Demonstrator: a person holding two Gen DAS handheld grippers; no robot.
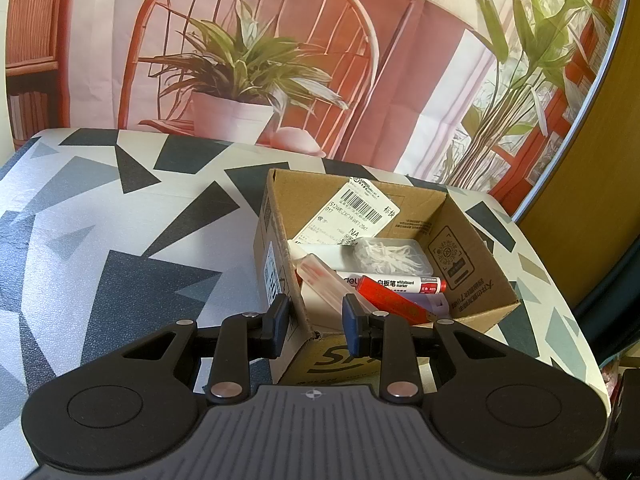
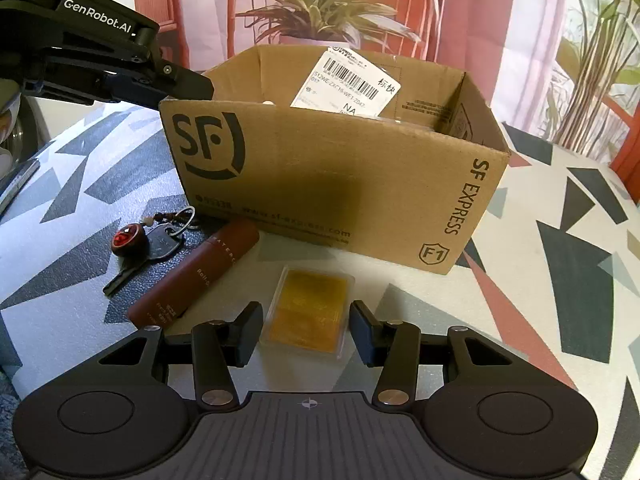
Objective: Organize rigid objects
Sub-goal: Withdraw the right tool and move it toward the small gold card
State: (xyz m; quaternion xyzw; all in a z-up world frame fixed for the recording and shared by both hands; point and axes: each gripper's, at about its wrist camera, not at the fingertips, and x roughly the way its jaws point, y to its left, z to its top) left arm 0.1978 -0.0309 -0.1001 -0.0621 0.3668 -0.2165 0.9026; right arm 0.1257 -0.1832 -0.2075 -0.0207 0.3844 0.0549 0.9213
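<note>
An open cardboard box [image 2: 320,184] stands on the patterned table. My left gripper [image 1: 316,326] is shut on its near corner, one finger outside the wall and one inside; the right wrist view shows that gripper [image 2: 188,80] at the box's left corner. Inside lie a red whiteboard marker [image 1: 400,283], a flat red piece [image 1: 394,304], a clear tube [image 1: 324,280] and a clear case of white bits [image 1: 388,258]. In front of the box a clear case with amber contents [image 2: 308,308] lies flat. My right gripper [image 2: 306,328] straddles it, open, with the fingers close beside its long edges.
A dark red tube [image 2: 196,276] and a key with a red bead charm [image 2: 140,248] lie left of the amber case. A printed backdrop with a potted plant [image 1: 240,80] hangs behind the table. The table's edge [image 1: 576,320] curves close to the box's right side.
</note>
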